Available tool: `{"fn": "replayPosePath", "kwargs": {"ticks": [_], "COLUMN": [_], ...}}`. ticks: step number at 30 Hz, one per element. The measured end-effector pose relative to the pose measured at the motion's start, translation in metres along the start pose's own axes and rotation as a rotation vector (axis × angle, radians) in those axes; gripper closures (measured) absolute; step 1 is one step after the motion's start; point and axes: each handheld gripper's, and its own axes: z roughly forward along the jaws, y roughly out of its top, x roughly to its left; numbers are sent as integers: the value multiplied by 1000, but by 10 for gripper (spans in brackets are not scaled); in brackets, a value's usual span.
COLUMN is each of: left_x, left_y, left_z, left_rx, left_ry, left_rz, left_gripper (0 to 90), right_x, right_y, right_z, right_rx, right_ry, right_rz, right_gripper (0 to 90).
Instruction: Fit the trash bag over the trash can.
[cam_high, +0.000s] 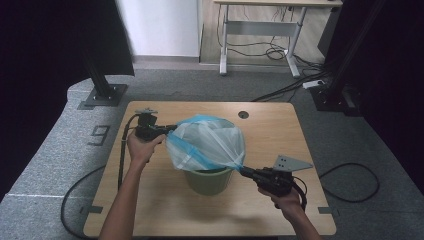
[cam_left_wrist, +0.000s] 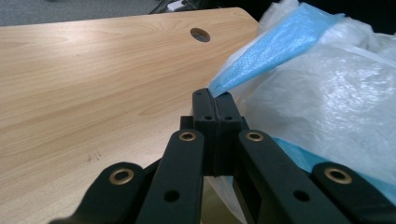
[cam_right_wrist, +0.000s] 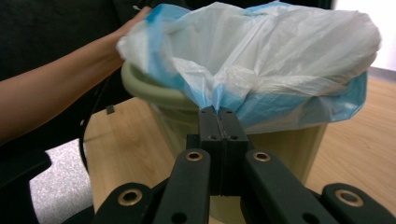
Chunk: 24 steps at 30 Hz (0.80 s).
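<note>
A green bin (cam_high: 209, 181) is seen standing on the wooden table (cam_high: 150, 200), a little nearer the person's side than the middle, and a white plastic bag with a blue hem (cam_high: 205, 142) is spread over its mouth. The bag is stretched between the two grippers, so that its upper part is pulled well out past the bin's rim towards the left. The left hand-held gripper (cam_high: 169, 129) is held at the bag's left edge, its jaws closed tight on a pinch of the blue hem; in the left gripper view the blue plastic (cam_left_wrist: 275, 46) is seen running out from between the jaws of that hand-held gripper (cam_left_wrist: 215, 95) and fanning into the white film beside it. The right hand-held gripper (cam_high: 243, 170) is held at the right side of the bin, just by its rim, and its jaws are likewise closed on the bag: in the right gripper view a gathered fold of white and blue plastic (cam_right_wrist: 217, 93) is seen clamped between the jaws of that hand-held gripper (cam_right_wrist: 217, 110), with the bin's green rim (cam_right_wrist: 144, 91) behind it and the person's other forearm (cam_right_wrist: 56, 93) reaching in from the left. A round cable hole (cam_high: 243, 114) is seen in the table beyond the bin.
</note>
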Motion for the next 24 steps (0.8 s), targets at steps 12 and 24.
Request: {"fn": "replayPosePath", "kwargs": {"ticks": [12, 24], "left_x": [-2, -5], "left_y": [-2, -7], "left_z": [-7, -13], "left_rx": [-24, -28], "left_ry": [-8, -8], "left_rz": [5, 14], "left_gripper": [900, 900], "right_x": [-13, -21], "right_y": [27, 28], "right_z": [-20, -31], "right_rx": [-143, -134], "right_ry": [-4, -16], "right_rz": [62, 85], "right_gripper": [891, 891]}}
